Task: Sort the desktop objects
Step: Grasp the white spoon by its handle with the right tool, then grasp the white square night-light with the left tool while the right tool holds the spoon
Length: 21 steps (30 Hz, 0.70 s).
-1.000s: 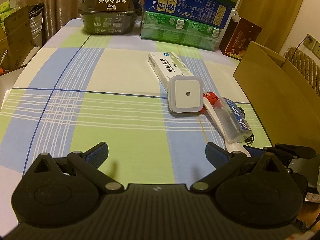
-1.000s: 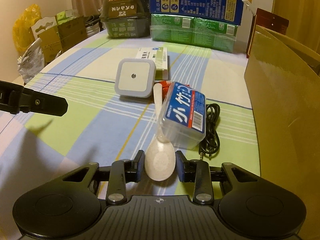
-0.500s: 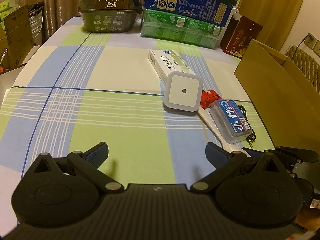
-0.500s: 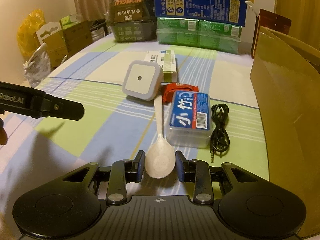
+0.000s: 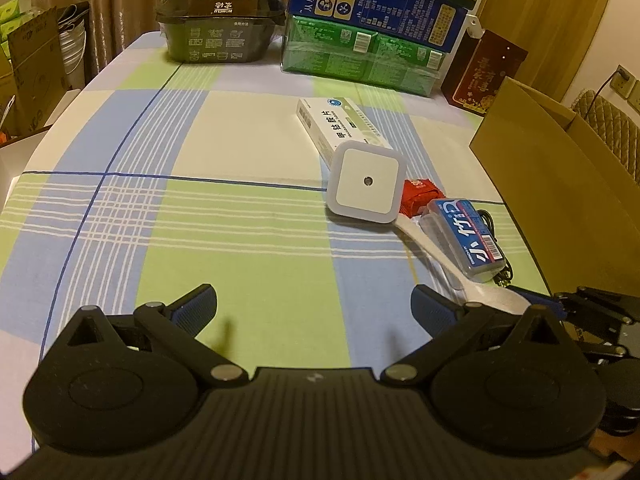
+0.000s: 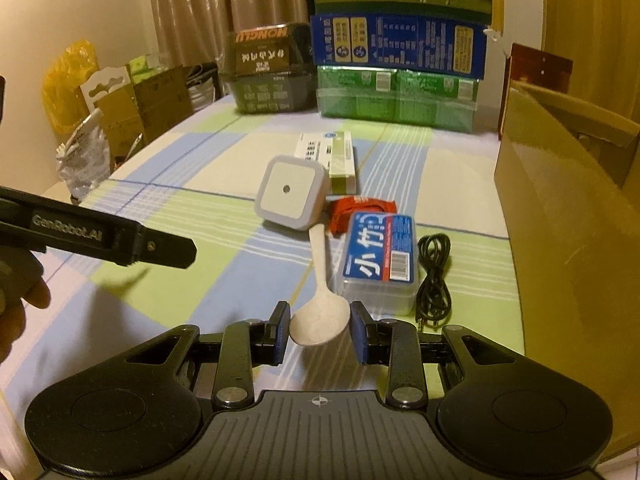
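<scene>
Our white spoon (image 6: pixel 318 312) lies on the checked tablecloth (image 5: pixel 240 240), bowl toward us, handle running away to the square white night light (image 6: pixel 289 193). We hold the right gripper (image 6: pixel 319 330) low over the cloth with a finger on either side of the spoon's bowl; the jaws are narrowed around it, yet a thin gap shows on both sides, so nothing is clamped. Our left gripper (image 5: pixel 314 304) hovers level above bare cloth with its jaws spread wide and empty.

Just right of the spoon's handle sits the clear box with the blue label (image 6: pixel 378 258), and beyond that a coiled black cable (image 6: pixel 434 276). A red packet (image 6: pixel 360 210) lies between the box and the night light, and a white medicine carton (image 6: pixel 332 154) lies behind the light. The tall cardboard box (image 6: pixel 560 216) walls off the right edge. To the left the cloth is open as far as the table's edge.
</scene>
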### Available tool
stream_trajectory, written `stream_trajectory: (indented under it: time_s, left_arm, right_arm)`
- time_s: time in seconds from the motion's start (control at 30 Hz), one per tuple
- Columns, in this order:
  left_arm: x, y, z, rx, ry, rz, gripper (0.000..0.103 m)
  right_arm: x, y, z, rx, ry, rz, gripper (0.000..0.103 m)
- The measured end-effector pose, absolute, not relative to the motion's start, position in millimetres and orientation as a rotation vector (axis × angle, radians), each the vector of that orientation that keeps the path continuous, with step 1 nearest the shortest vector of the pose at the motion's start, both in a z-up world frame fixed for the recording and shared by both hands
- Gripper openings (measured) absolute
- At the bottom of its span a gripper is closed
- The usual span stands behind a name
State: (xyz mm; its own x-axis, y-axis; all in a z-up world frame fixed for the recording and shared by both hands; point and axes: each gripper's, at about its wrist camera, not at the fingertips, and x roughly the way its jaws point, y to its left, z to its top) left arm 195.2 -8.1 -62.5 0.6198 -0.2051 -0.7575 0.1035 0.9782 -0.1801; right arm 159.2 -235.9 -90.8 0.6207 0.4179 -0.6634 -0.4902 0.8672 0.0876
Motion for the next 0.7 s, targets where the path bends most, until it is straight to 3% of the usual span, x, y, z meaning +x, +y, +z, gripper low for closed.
stream_trajectory:
  time_s: [0.7]
  left_arm:
    - [209, -19, -67, -0.093, 0.882, -0.196, 0.101]
  right_arm:
    - [173, -253, -71, -0.023, 0.639, 0.451, 0.029]
